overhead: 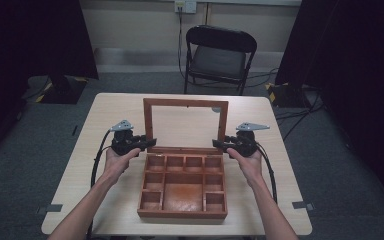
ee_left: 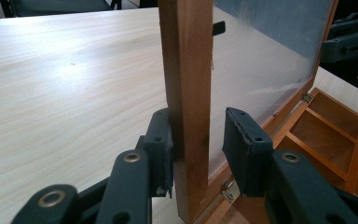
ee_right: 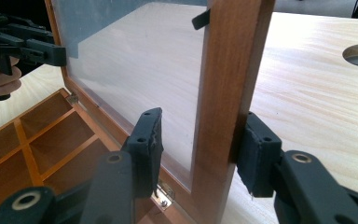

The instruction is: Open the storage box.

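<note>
**A:** So, from above, where was the box (overhead: 182,213)?

**B:** Mid-table (overhead: 115,107), close to the near edge. Its lid (overhead: 185,103) stood upright along the box's far edge. The left claw (overhead: 150,142) was at the lid's left stile and the right claw (overhead: 217,144) at its right stile. The pads were too small there to judge.

**A:** And the left gripper view?

**B:** The left claw (ee_left: 196,135) straddled the stile low down, clenched on the lid (ee_left: 186,70). One pad lay flat on the wood, though the other pad's contact was hard to make out. The stile's foot was cut off at the bottom.

**A:** The right gripper view?

**B:** The right claw (ee_right: 200,135) was astride its stile but released. The outer pad touched the wood, while the inner one stood off the pane (ee_right: 135,70).

**A:** How would the lid handle?

**B:** Probably stiff and fairly light, swinging on small hinges (ee_right: 165,193). The pane looked fragile, so I'd grip the wooden stiles, never the pane, and move both sides evenly to avoid twisting it.

**A:** Anything else unclear?

**B:** I couldn't tell whether the pane was glass or plastic.
</note>
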Tool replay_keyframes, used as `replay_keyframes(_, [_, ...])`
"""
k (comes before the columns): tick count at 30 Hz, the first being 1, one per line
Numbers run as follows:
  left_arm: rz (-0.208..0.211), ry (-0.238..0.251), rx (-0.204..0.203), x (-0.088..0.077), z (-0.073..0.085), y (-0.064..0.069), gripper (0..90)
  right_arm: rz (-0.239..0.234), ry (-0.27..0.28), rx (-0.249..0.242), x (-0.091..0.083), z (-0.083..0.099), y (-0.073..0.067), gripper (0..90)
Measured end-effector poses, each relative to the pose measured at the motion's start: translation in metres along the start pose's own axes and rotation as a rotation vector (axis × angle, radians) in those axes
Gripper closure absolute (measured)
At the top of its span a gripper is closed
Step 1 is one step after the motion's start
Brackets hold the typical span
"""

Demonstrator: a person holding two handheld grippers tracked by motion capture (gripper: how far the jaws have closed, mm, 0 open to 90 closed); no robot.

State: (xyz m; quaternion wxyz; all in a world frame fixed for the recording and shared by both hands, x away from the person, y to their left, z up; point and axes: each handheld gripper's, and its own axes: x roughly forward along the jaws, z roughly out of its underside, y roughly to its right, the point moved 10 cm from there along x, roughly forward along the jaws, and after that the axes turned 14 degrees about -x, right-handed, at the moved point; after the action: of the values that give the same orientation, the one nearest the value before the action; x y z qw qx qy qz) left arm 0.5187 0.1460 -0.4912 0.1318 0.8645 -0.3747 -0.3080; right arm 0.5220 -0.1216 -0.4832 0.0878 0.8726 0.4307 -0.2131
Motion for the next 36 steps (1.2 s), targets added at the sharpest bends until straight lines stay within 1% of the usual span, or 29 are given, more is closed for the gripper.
replay_keyframes(3, [-0.006,-0.004,-0.005,0.001,0.000,-0.002,62.9,0.004,-0.003,0.006,0.002,0.001,0.002,54.7])
replay_keyframes(5, [-0.002,-0.001,-0.019,0.003,-0.001,-0.003,62.9,0.007,-0.005,0.003,0.002,0.001,0.003,54.5])
replay_keyframes(7, [-0.007,-0.011,-0.014,0.004,0.000,-0.005,62.6,0.008,-0.007,0.011,0.004,0.002,0.004,53.9])
replay_keyframes(9, [-0.002,-0.005,-0.029,0.005,0.000,-0.005,62.2,0.007,-0.010,0.016,0.005,0.004,0.004,53.4])
replay_keyframes(10, [-0.009,-0.012,-0.027,0.006,0.000,-0.007,61.5,0.007,-0.007,0.016,0.007,0.004,0.005,53.1])
replay_keyframes(15, [-0.004,-0.022,-0.030,0.009,0.000,-0.008,58.9,0.009,-0.017,0.027,0.011,0.007,0.008,51.9])
replay_keyframes(16, [-0.003,-0.021,-0.036,0.010,0.001,-0.008,58.9,0.011,-0.020,0.030,0.012,0.008,0.008,51.4])
replay_keyframes(18, [0.000,-0.034,-0.036,0.012,0.003,-0.009,57.4,0.010,-0.023,0.034,0.014,0.010,0.009,50.1])
replay_keyframes(22, [0.006,-0.042,-0.053,0.016,0.006,-0.011,53.6,0.007,-0.035,0.053,0.019,0.014,0.011,46.3])
replay_keyframes(24, [0.006,-0.047,-0.056,0.016,0.008,-0.011,53.0,0.007,-0.037,0.054,0.020,0.014,0.011,45.4])
replay_keyframes(26, [0.009,-0.052,-0.059,0.018,0.009,-0.012,51.2,0.005,-0.044,0.060,0.022,0.016,0.011,42.7])
replay_keyframes(27, [0.009,-0.050,-0.066,0.019,0.009,-0.012,50.4,0.004,-0.046,0.062,0.022,0.017,0.011,41.8])
replay_keyframes(28, [0.001,-0.051,-0.070,0.020,0.010,-0.013,48.9,0.006,-0.050,0.071,0.024,0.018,0.010,39.8])
replay_keyframes(30, [-0.006,-0.061,-0.065,0.021,0.011,-0.014,48.1,0.006,-0.054,0.071,0.025,0.019,0.010,38.8])
replay_keyframes(33, [-0.016,-0.062,-0.071,0.023,0.013,-0.015,45.3,0.013,-0.071,0.067,0.027,0.021,0.010,36.3])
replay_keyframes(34, [-0.005,-0.064,-0.074,0.023,0.013,-0.015,45.0,0.015,-0.074,0.066,0.028,0.022,0.010,35.8])
replay_keyframes(36, [-0.005,-0.065,-0.082,0.024,0.014,-0.015,44.1,0.013,-0.078,0.070,0.029,0.022,0.009,34.8])
